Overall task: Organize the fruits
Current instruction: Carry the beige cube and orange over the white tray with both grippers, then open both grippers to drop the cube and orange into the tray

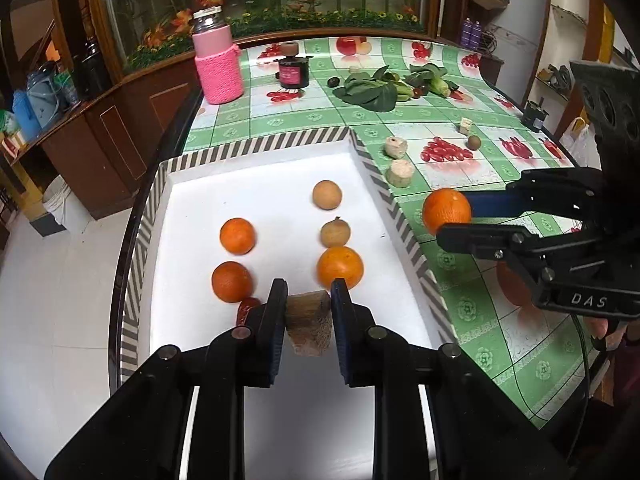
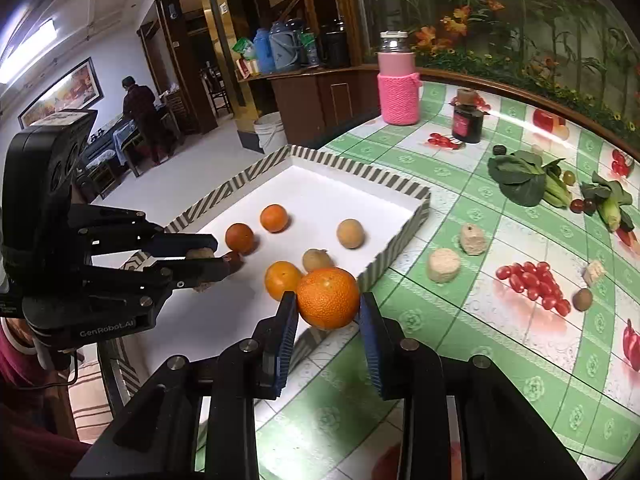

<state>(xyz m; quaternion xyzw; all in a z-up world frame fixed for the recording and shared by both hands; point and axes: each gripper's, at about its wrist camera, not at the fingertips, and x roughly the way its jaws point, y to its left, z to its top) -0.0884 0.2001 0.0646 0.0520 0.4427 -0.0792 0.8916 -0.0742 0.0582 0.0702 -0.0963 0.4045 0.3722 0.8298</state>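
Observation:
A white tray (image 1: pixel 256 148) with a striped rim holds three oranges (image 1: pixel 237 236) and two round tan fruits (image 1: pixel 327 195). My left gripper (image 1: pixel 308 292) is over the tray's near end, shut on a rough brown chunk (image 1: pixel 309 328). A small red fruit (image 1: pixel 248 308) lies just left of it. To the right of the tray, my right gripper (image 2: pixel 328 304) is shut on an orange (image 2: pixel 328 298) and holds it above the green tablecloth by the tray's near corner (image 2: pixel 372 276). The right wrist view shows the left gripper (image 2: pixel 218 256) with the chunk (image 2: pixel 200 254).
Two pale cut chunks (image 2: pixel 443 266) and a small brown fruit (image 2: pixel 582 299) lie on the cloth right of the tray. Farther back are leafy greens (image 2: pixel 520 180), a dark jar (image 2: pixel 467 122) and a pink-sleeved flask (image 2: pixel 399 88). A person (image 2: pixel 140 116) stands far off in the room.

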